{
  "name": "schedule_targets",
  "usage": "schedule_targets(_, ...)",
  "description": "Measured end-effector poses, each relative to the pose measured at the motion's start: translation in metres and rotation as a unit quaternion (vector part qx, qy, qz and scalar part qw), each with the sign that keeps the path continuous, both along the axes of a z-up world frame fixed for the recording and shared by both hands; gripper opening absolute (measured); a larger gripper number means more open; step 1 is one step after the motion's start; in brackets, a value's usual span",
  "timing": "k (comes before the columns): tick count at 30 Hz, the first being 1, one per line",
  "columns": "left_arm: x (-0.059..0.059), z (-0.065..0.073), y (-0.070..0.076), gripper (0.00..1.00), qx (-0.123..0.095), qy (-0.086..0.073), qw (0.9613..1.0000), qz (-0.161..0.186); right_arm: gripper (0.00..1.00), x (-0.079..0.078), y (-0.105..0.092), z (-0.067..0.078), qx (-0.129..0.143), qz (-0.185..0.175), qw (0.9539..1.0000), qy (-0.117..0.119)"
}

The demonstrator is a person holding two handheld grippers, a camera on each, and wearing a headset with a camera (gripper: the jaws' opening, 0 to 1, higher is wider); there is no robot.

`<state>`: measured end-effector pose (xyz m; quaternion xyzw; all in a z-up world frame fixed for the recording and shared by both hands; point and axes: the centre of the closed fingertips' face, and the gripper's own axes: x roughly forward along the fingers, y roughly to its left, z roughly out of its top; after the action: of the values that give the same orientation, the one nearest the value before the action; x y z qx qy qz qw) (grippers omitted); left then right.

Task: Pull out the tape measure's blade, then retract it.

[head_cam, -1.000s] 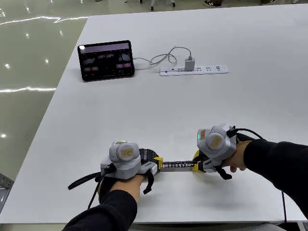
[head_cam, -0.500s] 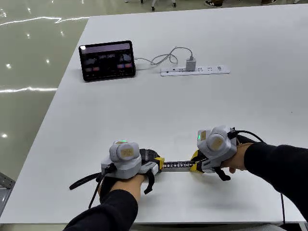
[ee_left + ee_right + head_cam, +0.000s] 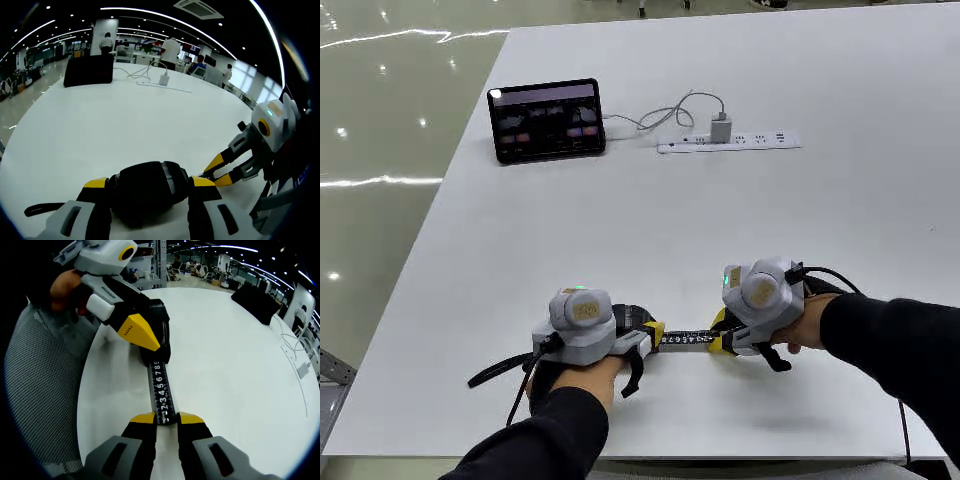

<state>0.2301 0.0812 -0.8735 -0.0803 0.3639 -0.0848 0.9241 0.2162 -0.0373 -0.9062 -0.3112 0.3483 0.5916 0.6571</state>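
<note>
Left tongs (image 3: 149,181) clenched on the tape measure case (image 3: 159,340) near the bench (image 3: 720,230) front edge. Right tongs (image 3: 166,418) pinch the blade (image 3: 159,385) tip, short length out. Blade stroke in hand; next move: keep travel straight along the blade.

The tape measure (image 3: 628,322) lies on the table (image 3: 740,230) near its near edge, between the jaws of the left gripper (image 3: 148,182) — its blade (image 3: 160,385) runs right into the jaws of the right gripper (image 3: 167,418). At the far left stands a tablet (image 3: 546,120); right of it lies a power strip (image 3: 730,143), with a cable (image 3: 655,118) between them.
</note>
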Motion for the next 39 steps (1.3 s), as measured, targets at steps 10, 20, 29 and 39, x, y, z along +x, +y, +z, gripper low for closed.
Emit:
schedule_targets(10, 0.000, 0.001, 0.002, 0.57, -0.010, 0.002, 1.0000, 0.000, 0.12, 0.001, 0.006, 0.000, 0.010, -0.010, 0.9999, 0.008)
schedule_targets(20, -0.002, 0.001, 0.001, 0.57, -0.014, 0.005, 0.9999, -0.006, 0.12, 0.001, 0.014, 0.001, 0.017, -0.007, 0.9998, 0.012)
schedule_targets(29, -0.002, 0.001, 0.001, 0.57, -0.017, 0.006, 0.9998, -0.010, 0.12, -0.002, 0.022, 0.000, 0.023, -0.005, 0.9996, 0.015)
schedule_targets(39, -0.002, 0.000, 0.001, 0.57, -0.018, 0.006, 0.9997, -0.014, 0.12, -0.004, 0.030, 0.000, 0.028, -0.002, 0.9995, 0.011)
